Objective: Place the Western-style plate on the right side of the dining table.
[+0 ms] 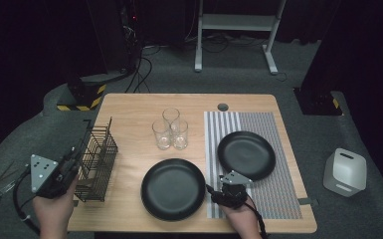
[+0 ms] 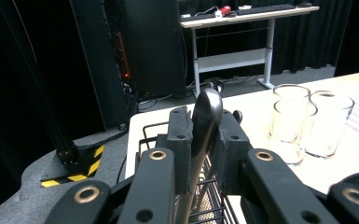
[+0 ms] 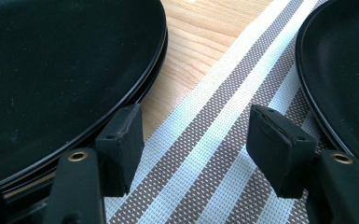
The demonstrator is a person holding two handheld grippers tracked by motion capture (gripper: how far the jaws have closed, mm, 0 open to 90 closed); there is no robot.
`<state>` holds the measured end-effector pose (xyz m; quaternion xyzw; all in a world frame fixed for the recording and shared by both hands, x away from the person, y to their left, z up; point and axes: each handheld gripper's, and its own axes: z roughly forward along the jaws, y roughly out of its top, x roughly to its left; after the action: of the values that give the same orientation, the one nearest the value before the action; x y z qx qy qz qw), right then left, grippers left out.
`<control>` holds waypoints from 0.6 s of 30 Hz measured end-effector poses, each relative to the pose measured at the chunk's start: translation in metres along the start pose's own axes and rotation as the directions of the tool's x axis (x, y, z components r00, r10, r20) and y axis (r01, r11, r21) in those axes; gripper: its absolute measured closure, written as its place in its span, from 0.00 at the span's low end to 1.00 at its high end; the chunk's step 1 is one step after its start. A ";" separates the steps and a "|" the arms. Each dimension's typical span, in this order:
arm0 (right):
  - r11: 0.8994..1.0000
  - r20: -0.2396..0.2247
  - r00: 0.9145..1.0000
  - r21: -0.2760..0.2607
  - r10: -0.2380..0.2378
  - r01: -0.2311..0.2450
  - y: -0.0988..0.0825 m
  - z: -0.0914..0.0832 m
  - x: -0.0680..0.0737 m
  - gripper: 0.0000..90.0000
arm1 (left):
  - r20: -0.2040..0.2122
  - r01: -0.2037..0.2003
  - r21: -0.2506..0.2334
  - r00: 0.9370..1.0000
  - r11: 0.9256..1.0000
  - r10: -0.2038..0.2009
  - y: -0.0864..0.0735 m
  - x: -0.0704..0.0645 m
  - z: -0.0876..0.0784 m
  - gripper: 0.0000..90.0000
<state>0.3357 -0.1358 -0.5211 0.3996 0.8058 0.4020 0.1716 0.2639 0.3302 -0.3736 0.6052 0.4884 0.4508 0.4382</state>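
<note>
Two grippers at a laid table, one holding cutlery.
Left gripper clamps a dark utensil handle, its lower end hidden, above the wire caddy; three glasses at twelve o'clock; right gripper, jaws apart and empty, on the striped placemat between black plates.

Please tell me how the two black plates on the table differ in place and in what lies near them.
The near plate lies mostly on bare wood, while the far plate lies wholly on the striped mat. The near plate sits just in front of the three glasses; the far plate is to their right. In the right gripper view, the near plate seems to be two stacked; the far one looks single. Both are round, black and empty.
</note>
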 end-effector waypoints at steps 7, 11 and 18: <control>1.000 0.001 1.000 0.001 -0.005 0.005 0.000 0.000 0.000 0.41 | -0.024 0.030 0.002 0.999 1.000 -0.030 0.000 0.004 -0.005 0.88; 1.000 0.003 1.000 0.003 -0.007 0.007 0.000 0.000 0.001 0.41 | -0.033 0.032 -0.009 0.999 0.999 -0.032 -0.001 0.004 -0.007 0.88; 1.000 0.004 1.000 0.005 -0.009 0.009 0.000 0.001 0.001 0.41 | -0.059 0.015 -0.017 0.998 1.000 -0.016 -0.001 0.001 -0.005 0.90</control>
<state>0.3354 -0.1347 -0.5214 0.3971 0.8082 0.3986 0.1740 0.2587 0.3318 -0.3735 0.5843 0.5020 0.4689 0.4321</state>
